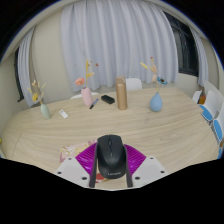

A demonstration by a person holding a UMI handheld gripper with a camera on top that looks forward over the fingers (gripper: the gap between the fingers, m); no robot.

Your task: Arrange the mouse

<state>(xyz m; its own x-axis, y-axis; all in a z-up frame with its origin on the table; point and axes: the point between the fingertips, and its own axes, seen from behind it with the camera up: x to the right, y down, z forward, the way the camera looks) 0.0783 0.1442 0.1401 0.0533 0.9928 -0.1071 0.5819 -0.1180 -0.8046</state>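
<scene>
A black computer mouse sits between my two fingers, its nose pointing away from me. The magenta pads press against both of its sides. My gripper is shut on the mouse and holds it low over the near edge of a wooden table. The mouse's underside and whether it touches the table are hidden.
At the table's far side stand a tan cylinder, a pink bottle, a blue vase, a vase with flowers and a small black thing. A white and blue box is at the right. Curtains hang behind.
</scene>
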